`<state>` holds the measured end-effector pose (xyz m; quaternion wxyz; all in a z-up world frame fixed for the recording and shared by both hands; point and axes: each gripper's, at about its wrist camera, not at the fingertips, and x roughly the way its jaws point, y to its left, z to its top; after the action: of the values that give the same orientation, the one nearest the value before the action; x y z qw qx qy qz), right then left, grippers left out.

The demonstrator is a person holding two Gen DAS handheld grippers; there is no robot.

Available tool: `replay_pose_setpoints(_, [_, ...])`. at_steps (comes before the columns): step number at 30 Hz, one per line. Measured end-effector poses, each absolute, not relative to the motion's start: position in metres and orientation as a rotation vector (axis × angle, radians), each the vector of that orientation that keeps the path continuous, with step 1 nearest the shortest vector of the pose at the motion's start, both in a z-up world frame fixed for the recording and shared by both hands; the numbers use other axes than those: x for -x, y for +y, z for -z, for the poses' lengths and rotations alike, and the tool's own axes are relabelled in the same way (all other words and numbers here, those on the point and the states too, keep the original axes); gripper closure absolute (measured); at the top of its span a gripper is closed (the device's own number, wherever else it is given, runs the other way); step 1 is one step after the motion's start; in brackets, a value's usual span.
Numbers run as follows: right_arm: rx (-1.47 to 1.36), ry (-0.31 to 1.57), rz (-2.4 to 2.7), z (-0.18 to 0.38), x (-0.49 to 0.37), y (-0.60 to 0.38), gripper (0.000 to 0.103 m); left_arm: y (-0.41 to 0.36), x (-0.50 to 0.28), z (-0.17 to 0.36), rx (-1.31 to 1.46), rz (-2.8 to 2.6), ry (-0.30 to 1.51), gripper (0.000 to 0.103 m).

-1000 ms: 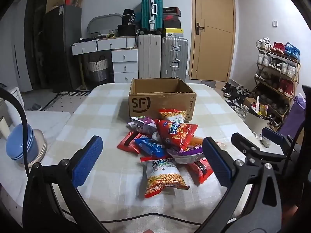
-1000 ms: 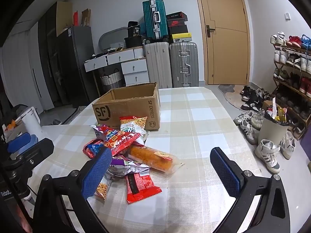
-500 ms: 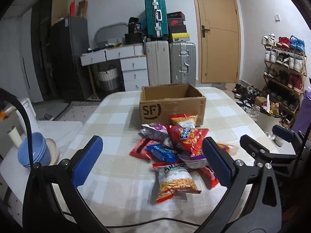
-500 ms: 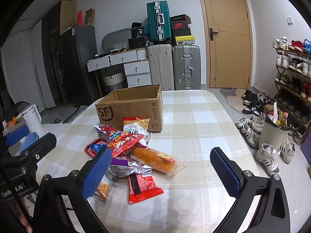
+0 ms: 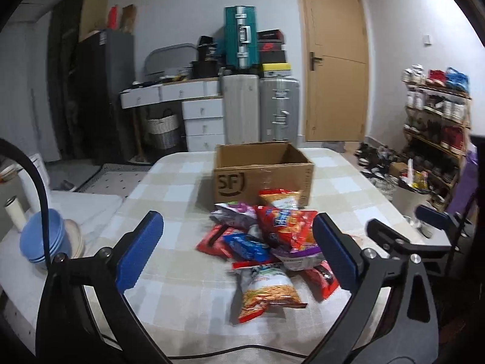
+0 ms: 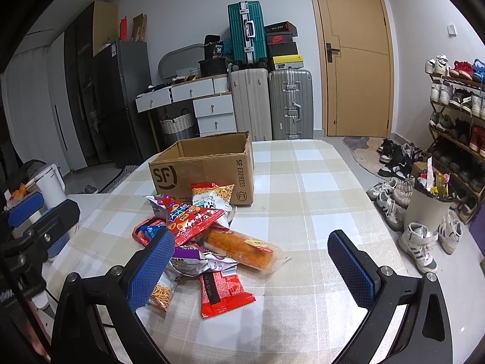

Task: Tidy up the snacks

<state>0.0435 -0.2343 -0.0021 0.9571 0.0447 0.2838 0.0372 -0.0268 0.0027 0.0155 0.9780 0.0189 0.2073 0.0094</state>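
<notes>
Both sets of jaws stand wide apart, empty. The left gripper (image 5: 236, 253) and right gripper (image 6: 253, 268) hover level above the near table (image 6: 303, 188) edge, aimed at the snack pile (image 6: 197, 236) before the open cardboard box (image 6: 206, 170). Best to pinch one outer packet by its edge, perhaps the red packet (image 6: 222, 291), without dragging its neighbours.
</notes>
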Motion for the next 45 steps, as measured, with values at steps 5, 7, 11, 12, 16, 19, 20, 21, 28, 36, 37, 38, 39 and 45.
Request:
replay_pose_setpoints(5, [-0.096,0.576,-0.076,0.002,-0.043,-0.234,0.0,0.01,0.028,-0.018,0.007,-0.024,0.408,0.004])
replay_pose_setpoints(7, [-0.097,0.574,-0.066,0.002,-0.043,-0.235,0.0,0.009,0.026,-0.017,-0.001,-0.028,0.42,0.004])
replay_pose_setpoints(11, [-0.097,0.574,-0.067,0.002,-0.042,-0.235,0.0,0.004,0.024,-0.015,-0.039,-0.036,0.444,0.004])
replay_pose_setpoints(12, [-0.095,0.577,-0.069,0.003,-0.042,-0.235,0.0,0.003,0.023,-0.014,-0.047,-0.037,0.447,0.004])
replay_pose_setpoints(16, [-0.088,0.584,-0.084,0.002,-0.042,-0.233,0.0,-0.001,0.021,-0.013,-0.064,-0.034,0.458,0.004])
replay_pose_setpoints(19, [-0.085,0.584,-0.093,0.002,-0.042,-0.232,0.0,0.0,0.019,-0.011,-0.068,-0.042,0.465,0.004])
replay_pose_setpoints(20, [-0.083,0.584,-0.095,0.002,-0.042,-0.232,0.0,0.0,0.019,-0.011,-0.067,-0.042,0.467,0.004])
replay_pose_setpoints(21, [-0.082,0.583,-0.097,0.001,-0.041,-0.232,0.0,0.001,0.019,-0.01,-0.067,-0.042,0.47,0.004])
replay_pose_setpoints(28, [-0.09,0.589,-0.092,0.002,-0.042,-0.232,0.0,0.001,0.012,-0.005,-0.081,-0.052,0.481,0.004])
replay_pose_setpoints(36, [-0.088,0.632,-0.106,0.006,-0.048,-0.234,0.0,0.017,0.0,0.001,-0.072,-0.087,0.524,0.004])
replay_pose_setpoints(37, [-0.091,0.64,-0.111,0.007,-0.049,-0.234,0.0,0.023,-0.001,0.002,-0.06,-0.092,0.531,0.004])
replay_pose_setpoints(38, [-0.097,0.65,-0.119,0.009,-0.052,-0.235,0.0,0.03,-0.004,0.003,-0.043,-0.094,0.543,0.004])
replay_pose_setpoints(39, [-0.101,0.657,-0.126,0.011,-0.053,-0.236,0.0,0.038,-0.008,0.005,-0.025,-0.095,0.558,0.004])
replay_pose_setpoints(45, [-0.058,0.699,-0.177,0.025,-0.069,-0.226,0.0,0.072,-0.028,0.024,0.031,-0.093,0.64,0.003])
